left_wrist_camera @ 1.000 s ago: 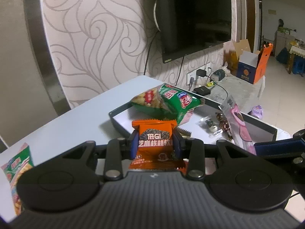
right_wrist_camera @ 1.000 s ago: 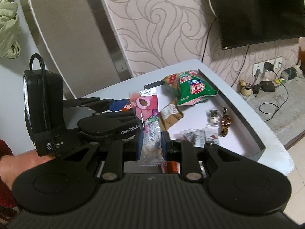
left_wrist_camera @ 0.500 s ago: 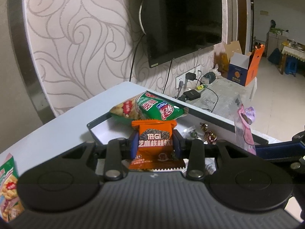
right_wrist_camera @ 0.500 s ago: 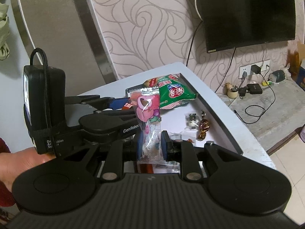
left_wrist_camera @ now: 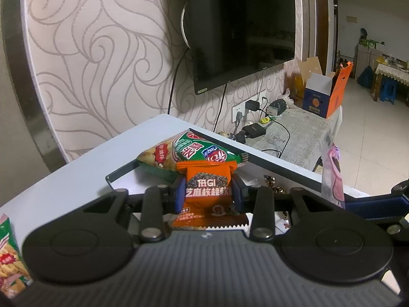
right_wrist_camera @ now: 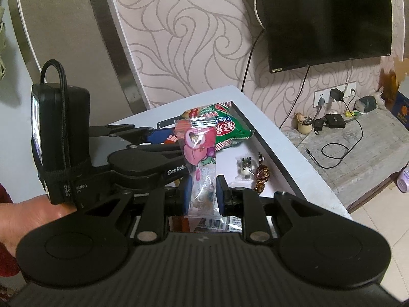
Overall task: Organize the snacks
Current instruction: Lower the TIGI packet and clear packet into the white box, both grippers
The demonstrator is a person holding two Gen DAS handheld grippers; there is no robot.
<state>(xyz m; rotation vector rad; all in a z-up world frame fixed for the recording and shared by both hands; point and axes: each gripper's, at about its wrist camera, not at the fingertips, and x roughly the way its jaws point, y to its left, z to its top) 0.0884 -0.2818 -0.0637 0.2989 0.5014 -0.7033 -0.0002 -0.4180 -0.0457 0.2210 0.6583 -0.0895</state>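
My left gripper (left_wrist_camera: 208,194) is shut on an orange snack packet (left_wrist_camera: 207,192), held upright above the near part of a dark-rimmed tray (left_wrist_camera: 120,174). My right gripper (right_wrist_camera: 204,195) is shut on a clear packet with a pink cartoon print (right_wrist_camera: 200,158), which also shows at the right edge of the left wrist view as the pink packet (left_wrist_camera: 332,176). A green snack bag (left_wrist_camera: 194,153) lies at the tray's far corner, the same green bag (right_wrist_camera: 225,128) seen from the right wrist. The left gripper body (right_wrist_camera: 143,161) sits just left of the right one.
Small wrapped candies (right_wrist_camera: 260,176) lie on the tray floor (right_wrist_camera: 242,148). Another green-and-yellow snack bag (left_wrist_camera: 10,258) rests on the white table (left_wrist_camera: 76,179) at the near left. A wall-mounted TV (left_wrist_camera: 242,30), sockets with cables and a low stone ledge (left_wrist_camera: 294,133) stand beyond. A hand (right_wrist_camera: 25,220) holds the left gripper.
Both views have swung, so the tray and green bag now sit lower and nearer the orange packet in the left wrist view. Both packets stay gripped.
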